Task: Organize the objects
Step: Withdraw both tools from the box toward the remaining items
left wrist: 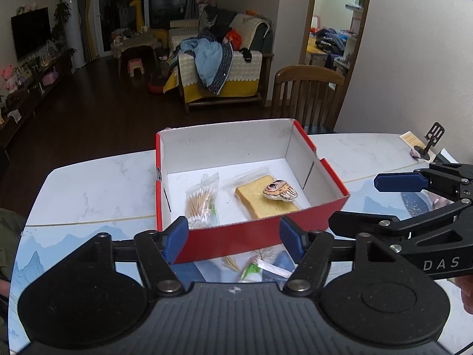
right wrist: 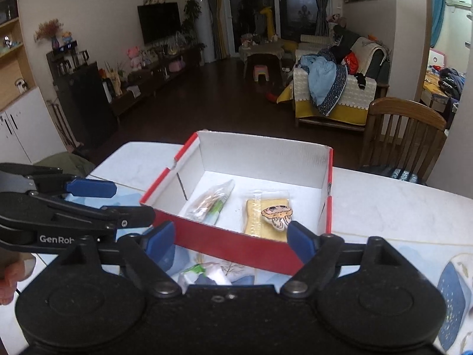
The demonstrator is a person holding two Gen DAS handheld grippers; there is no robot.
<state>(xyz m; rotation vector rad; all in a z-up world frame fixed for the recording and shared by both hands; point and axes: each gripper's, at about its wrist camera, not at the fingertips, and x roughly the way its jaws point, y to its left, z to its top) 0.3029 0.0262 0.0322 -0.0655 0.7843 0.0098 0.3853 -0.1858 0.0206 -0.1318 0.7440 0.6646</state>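
On the worktop [left wrist: 88, 189], white marble at the far side and a blue landscape print nearer, red box [left wrist: 319, 213] with white inside, open-topped, straight ahead of both tools. Behind the far edge: wooden chair [left wrist: 307, 94] pushed close, then dark floor and a sofa [left wrist: 218, 68] heaped with clothes. Far right on the worktop, well apart from the box: small black stand [left wrist: 430, 142], upright, beside a yellowish card.

Inside the box, three things on its floor. Toward the left wall, bag of cotton swabs [left wrist: 201, 201], lying flat, its near end against the front wall. Beside it, apart by a narrow strip of white, yellow slab [left wrist: 260, 204] in clear wrap. On top of the slab's right part, cartoon-face piece [left wrist: 279, 192], touching it.

Left tool [left wrist: 233, 236] released, fingers spread wide, nothing between them; blue pads level with the box's front wall. Right tool [right wrist: 230, 241] likewise spread and holding nothing, just short of the same wall, nearer its right corner. Each visible from the side in the other's view, side by side and near, not touching.

Below and between the spread fingers, outside the box, small packet [left wrist: 254, 269] with green and white on the printed worktop, close to the front wall. Largely cut off by the tool bodies in both views; contents hard to make out. Box's near floor strip hidden behind its front wall.
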